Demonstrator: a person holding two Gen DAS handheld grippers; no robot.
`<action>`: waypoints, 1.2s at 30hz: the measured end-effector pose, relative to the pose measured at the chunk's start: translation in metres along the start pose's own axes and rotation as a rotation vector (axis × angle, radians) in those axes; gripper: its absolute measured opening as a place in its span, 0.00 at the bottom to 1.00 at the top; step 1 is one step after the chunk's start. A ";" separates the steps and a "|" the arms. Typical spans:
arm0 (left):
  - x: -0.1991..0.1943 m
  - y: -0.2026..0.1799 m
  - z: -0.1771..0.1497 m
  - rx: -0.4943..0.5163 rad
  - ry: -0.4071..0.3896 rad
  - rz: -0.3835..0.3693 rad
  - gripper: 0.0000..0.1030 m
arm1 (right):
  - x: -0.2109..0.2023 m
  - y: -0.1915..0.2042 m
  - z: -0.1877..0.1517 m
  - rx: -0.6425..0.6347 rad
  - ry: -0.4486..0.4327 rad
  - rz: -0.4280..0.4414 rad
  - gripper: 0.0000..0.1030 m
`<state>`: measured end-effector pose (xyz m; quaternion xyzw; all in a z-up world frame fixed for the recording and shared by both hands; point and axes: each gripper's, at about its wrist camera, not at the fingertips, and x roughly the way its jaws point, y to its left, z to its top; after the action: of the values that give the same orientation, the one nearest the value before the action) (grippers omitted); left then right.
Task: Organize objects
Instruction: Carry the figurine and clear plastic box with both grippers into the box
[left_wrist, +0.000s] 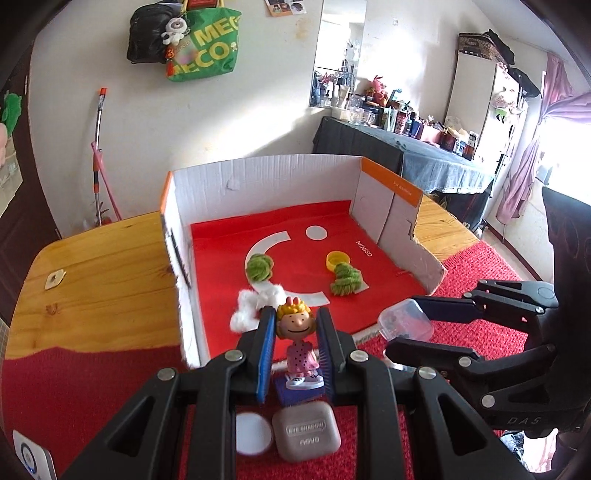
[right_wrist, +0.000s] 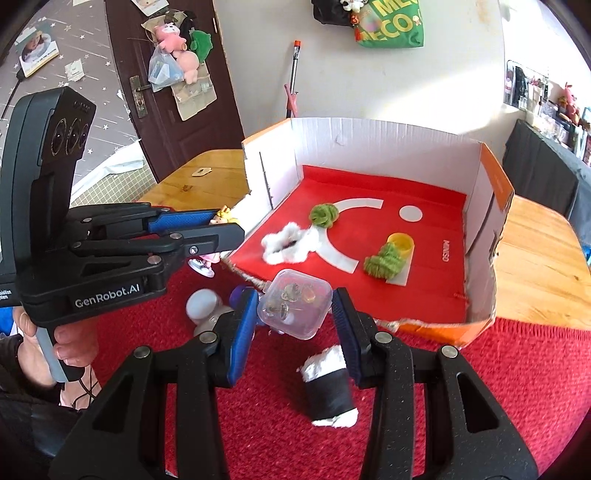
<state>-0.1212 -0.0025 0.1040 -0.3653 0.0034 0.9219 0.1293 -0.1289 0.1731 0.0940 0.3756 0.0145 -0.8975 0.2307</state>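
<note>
Left hand-held gripper (left_wrist: 295, 354) clamped on small blonde cartoon-girl figurine in pink dress (left_wrist: 298, 347); right hand-held gripper (right_wrist: 295, 306) clamped on clear square plastic box of trinkets (right_wrist: 293, 308), near open white cardboard tray (right_wrist: 369, 144).

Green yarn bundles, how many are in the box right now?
2. One green yarn bundle lies by the white arc; the other leans against the yellow cap. None looks hidden.
</note>
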 end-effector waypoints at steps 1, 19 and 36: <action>0.003 0.000 0.001 0.002 0.004 -0.003 0.22 | 0.002 -0.003 0.003 0.002 0.003 0.001 0.39; 0.070 0.000 0.017 0.035 0.230 -0.112 0.22 | 0.047 -0.044 0.023 0.071 0.164 0.010 0.39; 0.110 0.011 0.014 0.016 0.330 -0.086 0.22 | 0.071 -0.059 0.019 0.085 0.237 -0.020 0.39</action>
<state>-0.2104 0.0140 0.0392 -0.5106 0.0166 0.8429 0.1691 -0.2102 0.1929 0.0508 0.4882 0.0073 -0.8489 0.2023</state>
